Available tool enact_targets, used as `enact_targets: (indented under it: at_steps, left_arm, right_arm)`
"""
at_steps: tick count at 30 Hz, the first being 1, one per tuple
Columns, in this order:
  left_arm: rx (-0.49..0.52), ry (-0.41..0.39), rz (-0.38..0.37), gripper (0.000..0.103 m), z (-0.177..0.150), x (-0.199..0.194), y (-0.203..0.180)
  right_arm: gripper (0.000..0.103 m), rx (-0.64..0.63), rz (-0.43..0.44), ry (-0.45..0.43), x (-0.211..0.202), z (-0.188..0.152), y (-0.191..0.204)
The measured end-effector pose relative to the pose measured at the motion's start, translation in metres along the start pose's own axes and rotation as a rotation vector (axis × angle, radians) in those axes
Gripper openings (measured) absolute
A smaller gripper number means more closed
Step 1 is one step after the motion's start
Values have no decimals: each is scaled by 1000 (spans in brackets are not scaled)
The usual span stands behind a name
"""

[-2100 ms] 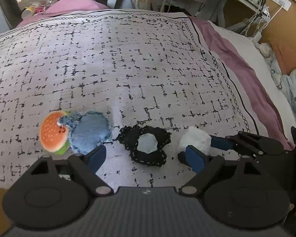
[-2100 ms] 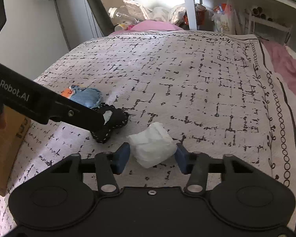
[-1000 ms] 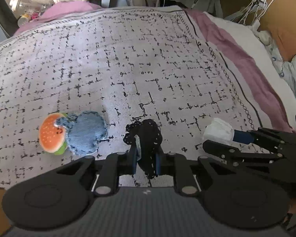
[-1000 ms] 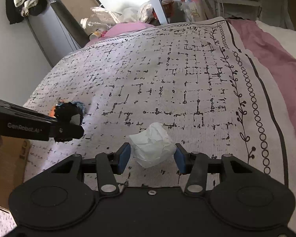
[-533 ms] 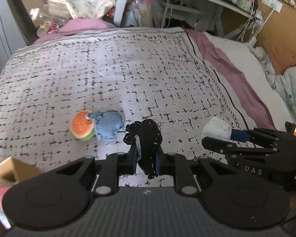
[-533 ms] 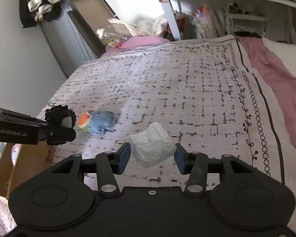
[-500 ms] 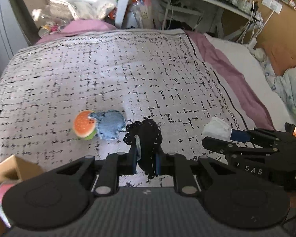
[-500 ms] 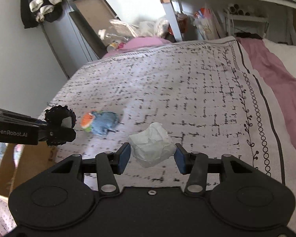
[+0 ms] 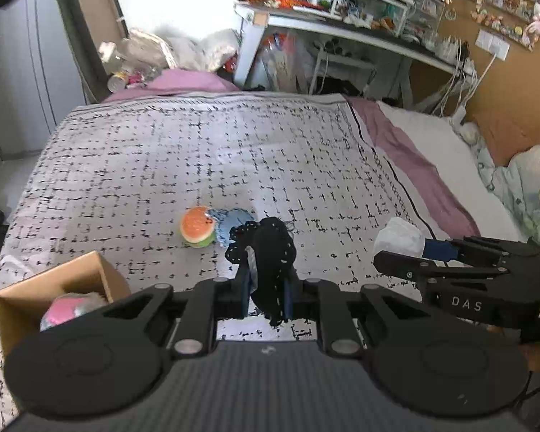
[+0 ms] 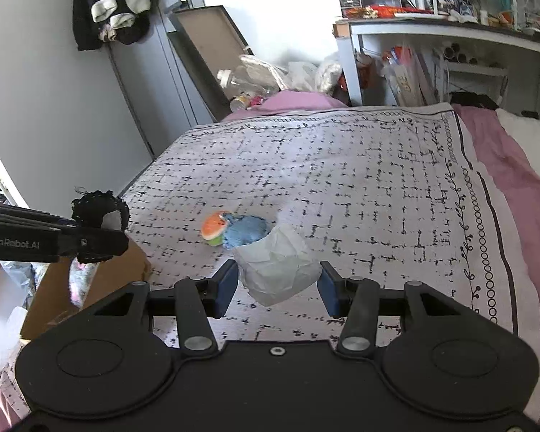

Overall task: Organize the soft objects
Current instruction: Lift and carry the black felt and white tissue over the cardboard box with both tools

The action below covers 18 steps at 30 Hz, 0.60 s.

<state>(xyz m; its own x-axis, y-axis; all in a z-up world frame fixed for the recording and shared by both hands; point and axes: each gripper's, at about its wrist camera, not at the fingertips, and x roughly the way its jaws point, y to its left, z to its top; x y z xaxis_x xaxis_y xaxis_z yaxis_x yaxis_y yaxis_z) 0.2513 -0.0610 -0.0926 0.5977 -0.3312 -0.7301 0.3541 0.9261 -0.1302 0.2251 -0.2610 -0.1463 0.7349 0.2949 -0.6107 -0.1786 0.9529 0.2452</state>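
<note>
My left gripper [image 9: 266,288] is shut on a black plush toy [image 9: 270,248] with white stitching and holds it above the patterned bedspread [image 9: 205,158]; it also shows in the right wrist view [image 10: 97,216]. My right gripper [image 10: 278,286] is shut on a white crumpled soft wad [image 10: 277,270], raised above the bed; that wad shows in the left wrist view [image 9: 397,239]. A burger plush [image 9: 197,226] and a blue denim plush [image 9: 232,225] lie together on the bedspread. A cardboard box [image 9: 54,288] with a pink soft toy [image 9: 68,311] inside stands at the bed's near left.
A purple sheet [image 9: 414,165] and white bedding [image 9: 460,180] run along the right side of the bed. A cluttered desk [image 9: 342,32] stands behind the bed. A grey wardrobe [image 10: 54,108] is on the left, with clutter [image 9: 144,61] at the bed's far end.
Both grippers have lifted up and back from the bedspread with their objects held. The cardboard box has come further into view at the left.
</note>
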Motion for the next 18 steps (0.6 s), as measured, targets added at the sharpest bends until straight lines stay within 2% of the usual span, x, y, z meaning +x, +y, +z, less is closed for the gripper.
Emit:
enact_targets:
  at_steps: [18]
  left_arm:
    - [-100,-107,61,17,-31,-65,59]
  right_arm:
    - [47,-101,21,-35,-19,3,62]
